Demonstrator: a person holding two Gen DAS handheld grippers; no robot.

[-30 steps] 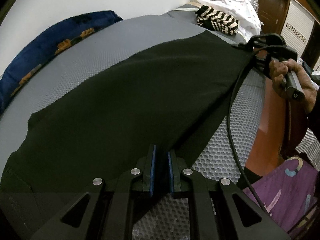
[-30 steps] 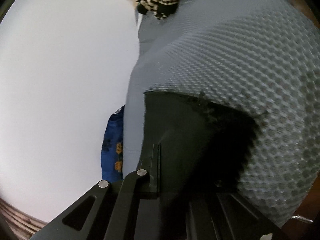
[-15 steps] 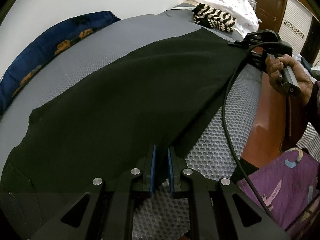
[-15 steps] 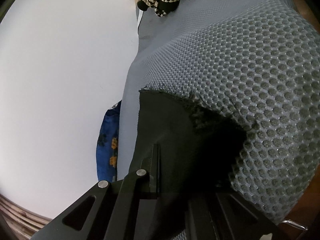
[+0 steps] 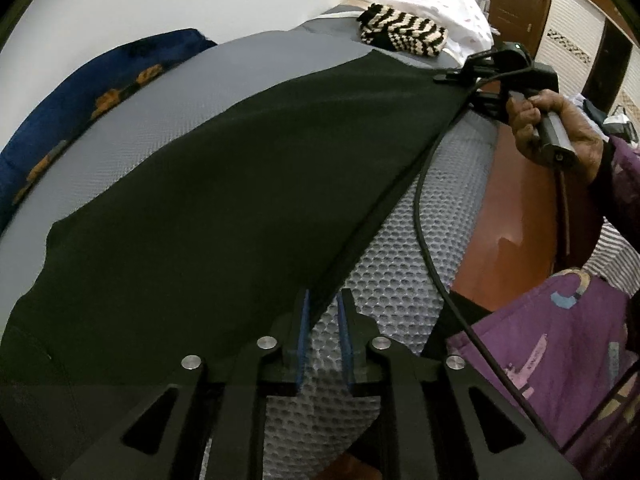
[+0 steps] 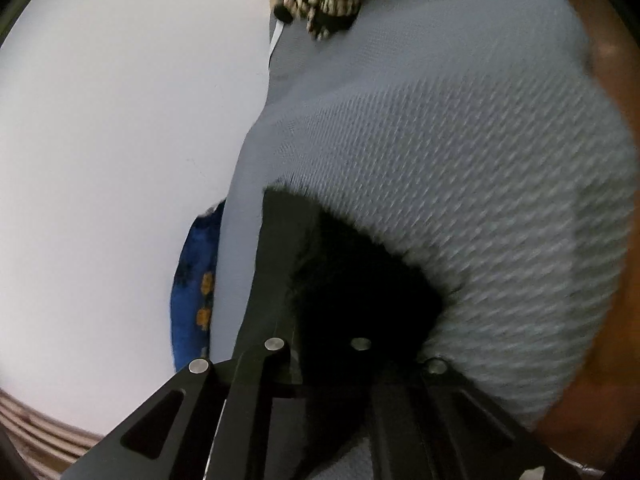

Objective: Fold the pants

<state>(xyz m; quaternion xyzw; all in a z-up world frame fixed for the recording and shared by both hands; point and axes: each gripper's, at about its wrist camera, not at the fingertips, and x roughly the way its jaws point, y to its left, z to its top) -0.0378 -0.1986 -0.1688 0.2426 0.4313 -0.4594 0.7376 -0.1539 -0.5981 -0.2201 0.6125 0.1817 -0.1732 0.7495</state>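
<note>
Black pants (image 5: pixel 224 184) lie flat across the grey bed (image 5: pixel 404 280); left claw (image 5: pixel 325 332) opening, edge slipped free; right claw (image 5: pixel 452 78) opening at the far hem, cloth between its pads

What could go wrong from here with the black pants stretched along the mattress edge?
1. The left gripper has its jaws opening, with only the pants' edge between them; that end may slip and undo the alignment.
2. The right gripper's black cable lies against the pants' edge and could drag the fabric.
3. The pants lie close to the mattress edge, so loose cloth may slide off.
</note>
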